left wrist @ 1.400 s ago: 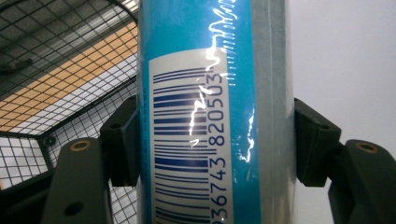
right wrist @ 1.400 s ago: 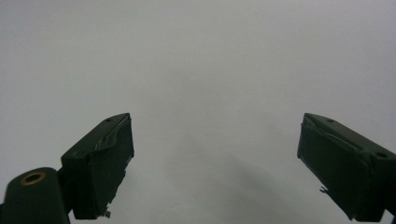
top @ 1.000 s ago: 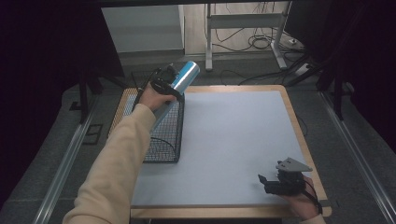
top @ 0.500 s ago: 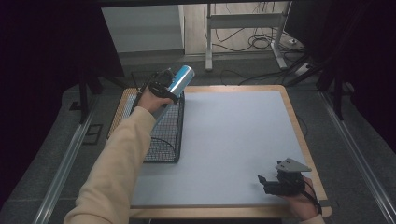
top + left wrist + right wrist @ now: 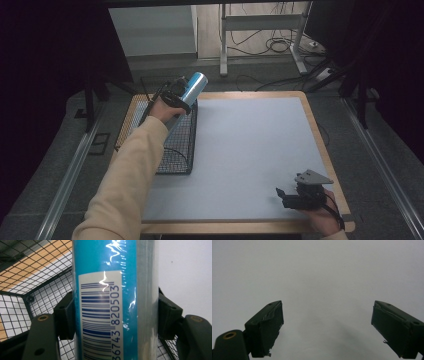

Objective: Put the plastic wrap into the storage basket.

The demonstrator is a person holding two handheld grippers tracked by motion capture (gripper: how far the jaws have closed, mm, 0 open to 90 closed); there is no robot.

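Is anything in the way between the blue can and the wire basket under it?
Nothing visible. The left gripper holds the blue can tilted over the wire basket's far end, whose top is open.

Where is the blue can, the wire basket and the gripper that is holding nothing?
blue can (image 5: 192, 86), high view, on its side wall.
wire basket (image 5: 179, 145), high view, on its mesh wall.
right gripper (image 5: 327, 327), right gripper view, midway between its open fingertips.

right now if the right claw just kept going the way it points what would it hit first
Probably only the grey table mat. The right claw is open and holds nothing, pointing left across the near edge; the wire basket lies further back, likely off that line, though depth is unclear.
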